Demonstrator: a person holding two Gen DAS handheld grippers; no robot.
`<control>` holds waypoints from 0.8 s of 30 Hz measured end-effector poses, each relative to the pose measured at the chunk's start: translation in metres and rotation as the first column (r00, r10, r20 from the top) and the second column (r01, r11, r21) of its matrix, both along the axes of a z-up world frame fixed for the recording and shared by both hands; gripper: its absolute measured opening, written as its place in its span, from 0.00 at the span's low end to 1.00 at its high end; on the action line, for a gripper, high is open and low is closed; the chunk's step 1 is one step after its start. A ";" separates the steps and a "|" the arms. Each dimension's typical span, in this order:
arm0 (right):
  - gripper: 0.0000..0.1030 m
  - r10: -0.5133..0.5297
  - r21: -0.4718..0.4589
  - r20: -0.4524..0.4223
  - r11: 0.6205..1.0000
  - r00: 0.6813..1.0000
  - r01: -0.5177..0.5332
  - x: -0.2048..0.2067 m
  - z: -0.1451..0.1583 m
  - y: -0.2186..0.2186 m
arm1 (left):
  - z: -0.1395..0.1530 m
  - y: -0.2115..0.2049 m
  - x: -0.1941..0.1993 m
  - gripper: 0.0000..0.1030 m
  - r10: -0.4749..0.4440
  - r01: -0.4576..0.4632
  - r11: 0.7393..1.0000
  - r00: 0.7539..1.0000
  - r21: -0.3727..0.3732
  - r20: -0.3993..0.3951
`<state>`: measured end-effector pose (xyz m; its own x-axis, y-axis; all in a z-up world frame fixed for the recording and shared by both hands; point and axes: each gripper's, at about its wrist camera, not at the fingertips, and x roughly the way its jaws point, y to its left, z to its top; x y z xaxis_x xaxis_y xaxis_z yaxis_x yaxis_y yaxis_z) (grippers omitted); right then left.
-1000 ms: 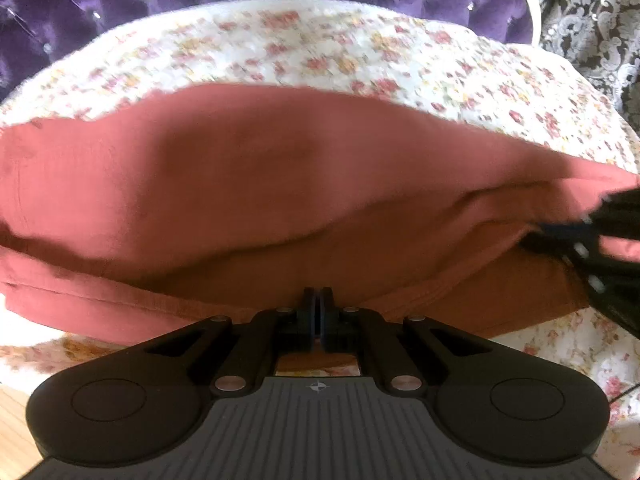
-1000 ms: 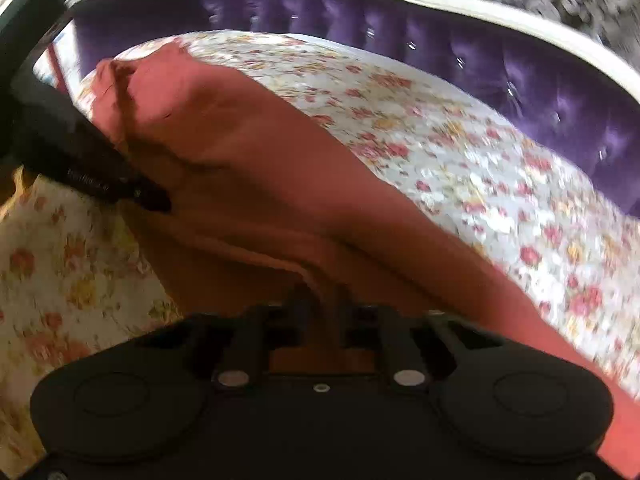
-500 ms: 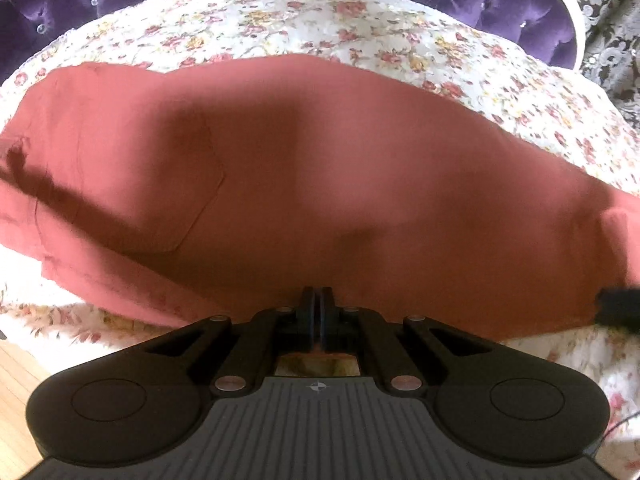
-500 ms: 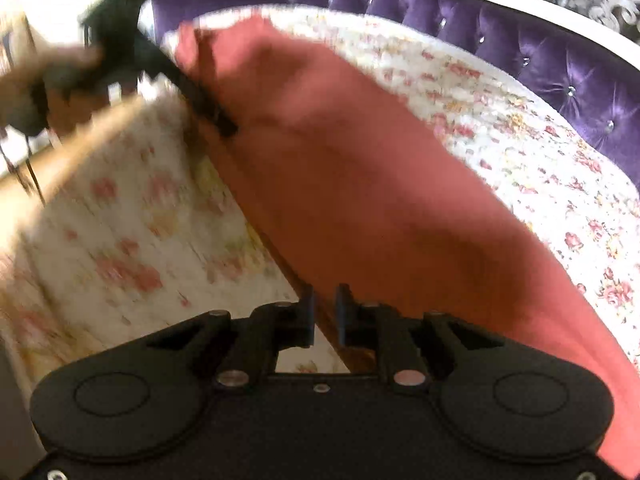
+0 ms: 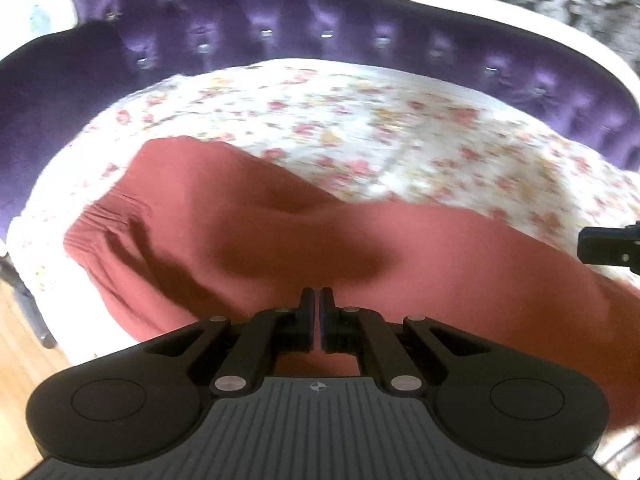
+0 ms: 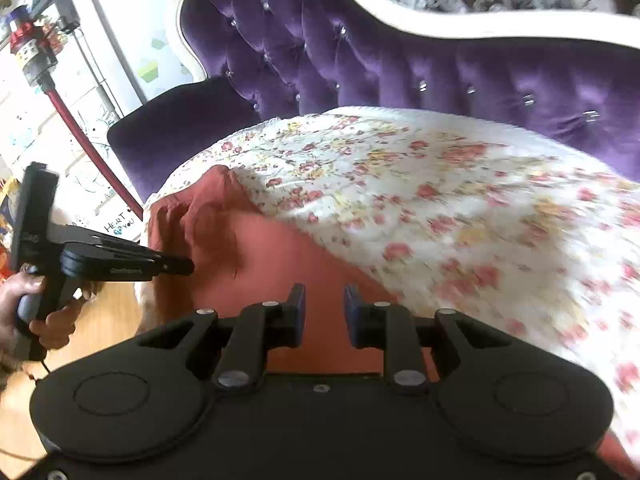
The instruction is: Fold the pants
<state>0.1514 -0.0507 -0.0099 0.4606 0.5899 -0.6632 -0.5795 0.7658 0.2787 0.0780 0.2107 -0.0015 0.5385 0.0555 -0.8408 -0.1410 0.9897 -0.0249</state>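
Your rust-red cotton pants (image 5: 360,248) lie spread along the near edge of the white floral bedsheet (image 5: 400,136) before the purple tufted velvet headboard (image 6: 360,52), your left claw (image 5: 319,304) pinched together above them with nothing visibly clamped, your right claw (image 6: 324,300) opening above the cloth, empty.
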 end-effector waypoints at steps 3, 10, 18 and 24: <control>0.33 0.020 0.011 -0.044 1.000 0.999 -0.020 0.031 -0.014 0.025 | -0.019 0.011 0.013 0.03 0.033 -0.032 0.999 0.998 0.013 -0.055; 0.33 0.105 -0.017 -0.090 0.994 0.990 -0.107 0.056 -0.037 0.060 | -0.029 0.017 0.014 0.03 0.006 -0.004 1.000 0.997 0.020 -0.082; 0.17 0.155 -0.050 0.007 0.987 0.988 -0.155 0.024 -0.032 0.067 | 0.009 0.013 0.019 0.03 0.008 -0.008 1.000 1.000 -0.005 0.029; 0.16 0.235 -0.241 0.185 0.952 0.954 -0.187 -0.048 -0.043 0.095 | 0.016 -0.006 0.046 0.03 -0.017 0.017 1.000 0.998 0.008 0.066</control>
